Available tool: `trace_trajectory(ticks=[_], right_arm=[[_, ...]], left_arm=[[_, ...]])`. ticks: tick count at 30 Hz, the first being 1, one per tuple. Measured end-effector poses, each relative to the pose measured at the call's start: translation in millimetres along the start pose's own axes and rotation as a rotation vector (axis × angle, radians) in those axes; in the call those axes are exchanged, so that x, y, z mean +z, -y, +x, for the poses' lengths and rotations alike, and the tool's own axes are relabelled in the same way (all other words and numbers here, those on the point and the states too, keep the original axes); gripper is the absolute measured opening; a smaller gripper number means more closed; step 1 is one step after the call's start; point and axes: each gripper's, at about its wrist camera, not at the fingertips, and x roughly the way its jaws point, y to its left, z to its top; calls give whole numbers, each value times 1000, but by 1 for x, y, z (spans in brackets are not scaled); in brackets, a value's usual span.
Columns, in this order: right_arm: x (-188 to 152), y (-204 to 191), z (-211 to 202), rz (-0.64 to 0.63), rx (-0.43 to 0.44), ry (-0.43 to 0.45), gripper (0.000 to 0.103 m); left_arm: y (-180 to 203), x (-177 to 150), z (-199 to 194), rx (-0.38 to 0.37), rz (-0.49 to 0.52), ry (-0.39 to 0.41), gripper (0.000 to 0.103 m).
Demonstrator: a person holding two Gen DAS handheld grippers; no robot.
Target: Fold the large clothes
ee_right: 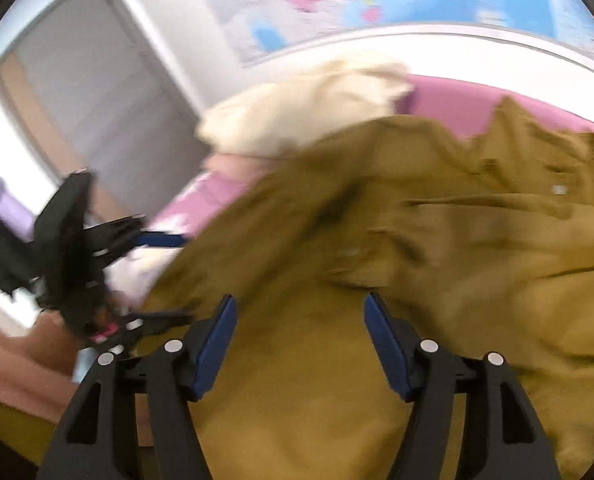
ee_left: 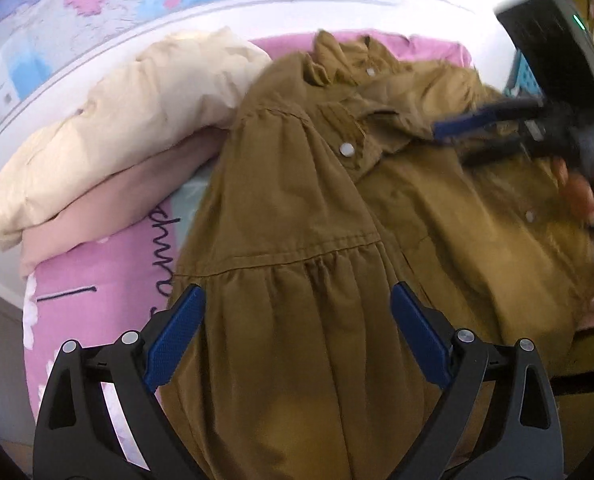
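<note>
- Left tongs (ee_left: pixel 297 332) hover with jaws apart just above the gathered skirt of the mustard-brown woven cotton dress with white snap buttons (ee_left: pixel 297 208); nothing held.
- Right tongs (ee_right: pixel 299 344) are likewise spread and empty over the same cloth, in a blurred view.
- The dress lies spread on the pink bed cover (ee_left: pixel 97 280); it looks light, limp and crease-prone, so hems and seams seem the best grips.
- Beyond, a cream padded duvet (ee_left: pixel 129 120) is piled.
</note>
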Motion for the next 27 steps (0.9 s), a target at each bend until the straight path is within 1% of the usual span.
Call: trace_trajectory(ticks=[2, 5, 7, 9, 10, 11, 12, 13, 17, 19, 22, 24, 25, 27], right_arm=[[-4, -20, 23, -13, 65, -53, 65], [-7, -37, 52, -21, 85, -113, 65], [-9, -43, 75, 12, 151, -156, 65], [-9, -49, 89, 22, 162, -177, 64], [-10, -53, 95, 25, 181, -183, 63], [-11, -56, 98, 29, 189, -187, 60], [-11, -59, 102, 34, 204, -194, 39], [-10, -64, 104, 27, 225, -205, 13], [-3, -83, 77, -25, 220, -137, 7], [1, -79, 54, -51, 209, -104, 6], [20, -80, 25, -89, 184, -59, 6], [31, -81, 9, -108, 154, -32, 6], [35, -80, 1, -104, 155, -21, 6], [43, -76, -22, -105, 138, 17, 6]], left_arm=[[-6, -3, -11, -7, -29, 23, 92], [-14, -6, -28, 0, -62, 68, 92], [-19, -10, -37, 19, -77, 92, 92], [-22, -14, -44, 18, -92, 106, 92], [-24, -17, -46, 15, -99, 110, 92], [-24, -17, -47, 16, -104, 112, 92], [-26, -19, -48, 21, -110, 115, 92], [-27, -20, -49, 21, -115, 118, 92], [-39, -25, -61, 17, -138, 142, 92], [-44, -27, -71, -1, -151, 171, 92], [-48, -24, -79, -29, -164, 203, 92], [-46, -21, -83, -38, -155, 223, 92], [-45, -20, -85, -38, -148, 233, 92], [-41, -16, -94, -40, -123, 271, 92]])
